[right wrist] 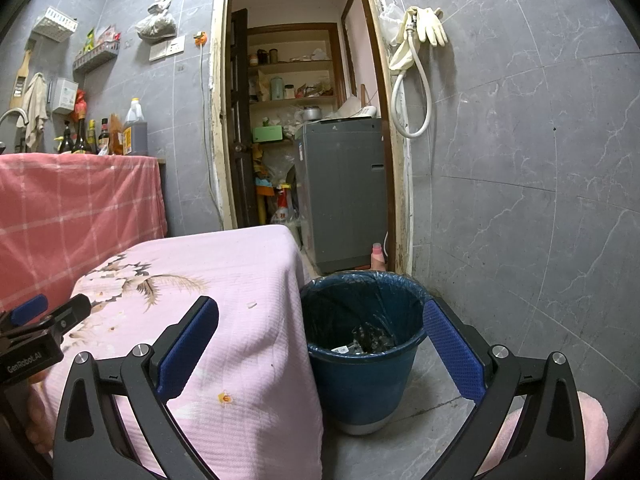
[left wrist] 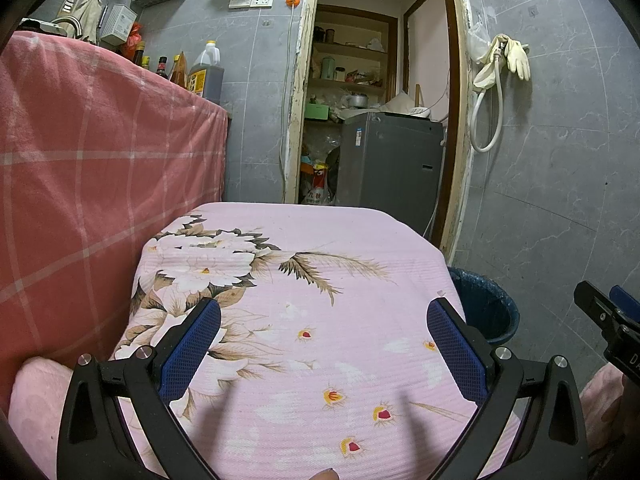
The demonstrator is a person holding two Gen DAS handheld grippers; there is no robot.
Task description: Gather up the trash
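A blue bin with a dark liner stands on the floor right of the table; some trash lies inside. Its rim also shows in the left wrist view. My right gripper is open and empty, in front of the bin and the table's right edge. My left gripper is open and empty above the table covered in pink floral cloth. A tiny white scrap lies on the cloth near its right edge; it also shows in the left wrist view.
A counter draped in red checked cloth stands left, with bottles on it. A doorway behind holds a grey washing machine and shelves. A white hose and gloves hang on the grey tiled wall. A pink bottle stands behind the bin.
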